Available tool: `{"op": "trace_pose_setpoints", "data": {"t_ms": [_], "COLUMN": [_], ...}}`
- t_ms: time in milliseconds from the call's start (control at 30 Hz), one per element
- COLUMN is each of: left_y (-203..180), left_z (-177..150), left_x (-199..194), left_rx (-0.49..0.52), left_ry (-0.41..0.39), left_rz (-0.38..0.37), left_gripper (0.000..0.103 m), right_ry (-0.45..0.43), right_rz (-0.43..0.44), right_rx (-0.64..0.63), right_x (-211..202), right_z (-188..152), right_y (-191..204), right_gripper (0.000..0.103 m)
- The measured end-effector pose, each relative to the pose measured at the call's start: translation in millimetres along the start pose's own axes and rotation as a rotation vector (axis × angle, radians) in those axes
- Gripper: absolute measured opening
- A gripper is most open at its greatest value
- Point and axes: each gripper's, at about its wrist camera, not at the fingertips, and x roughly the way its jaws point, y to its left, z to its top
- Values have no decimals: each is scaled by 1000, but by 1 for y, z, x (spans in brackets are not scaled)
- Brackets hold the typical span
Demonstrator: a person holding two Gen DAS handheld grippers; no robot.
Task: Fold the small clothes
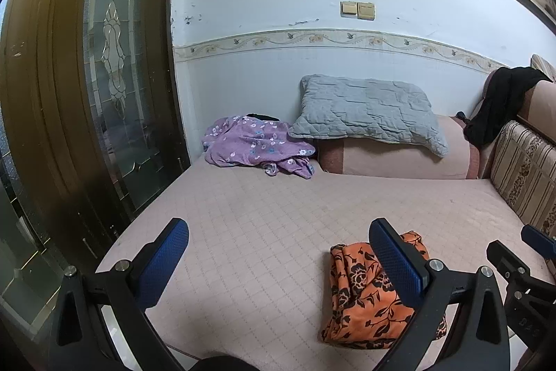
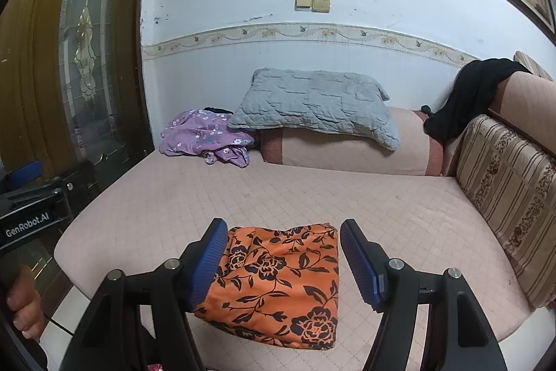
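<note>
An orange cloth with black flowers (image 2: 281, 280) lies folded into a flat rectangle near the front edge of the pink quilted mattress (image 2: 312, 197). My right gripper (image 2: 283, 263) is open and empty, raised above it with a finger on either side. In the left wrist view the same cloth (image 1: 365, 294) lies low right, partly behind my right finger. My left gripper (image 1: 278, 263) is open and empty over bare mattress (image 1: 260, 214) to the cloth's left. A crumpled purple flowered garment (image 1: 253, 145) lies at the far left, also in the right wrist view (image 2: 205, 138).
A grey quilted pillow (image 2: 312, 106) rests on a pink bolster (image 2: 347, 152) against the wall. A black garment (image 2: 469, 93) hangs over the striped sofa back (image 2: 504, 190) at right. A wooden glass door (image 1: 87, 93) stands at left.
</note>
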Motion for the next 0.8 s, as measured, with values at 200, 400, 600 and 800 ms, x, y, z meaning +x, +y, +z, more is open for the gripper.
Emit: {"op": "trace_pose_setpoints", "data": {"t_ms": [200,400,600,800], "left_y": [-12,-20,-25,-32], "left_z": [5,9,16,18], "left_x": [16,34,57,98], "left_rx": [19,23,28,23], "left_ry": [10,34,51,85], "left_rz": [9,5,13,-7], "left_gripper": [103,103,103,103], "right_ry": [22,41,58,90], "right_rz": [3,15,25,45], "right_rx": [6,19,21,41], "right_x": [20,40,63,102], "right_z": [2,7,14,14], "right_y": [-6,-10,-12,-28], "right_gripper": [71,71,71,71]}}
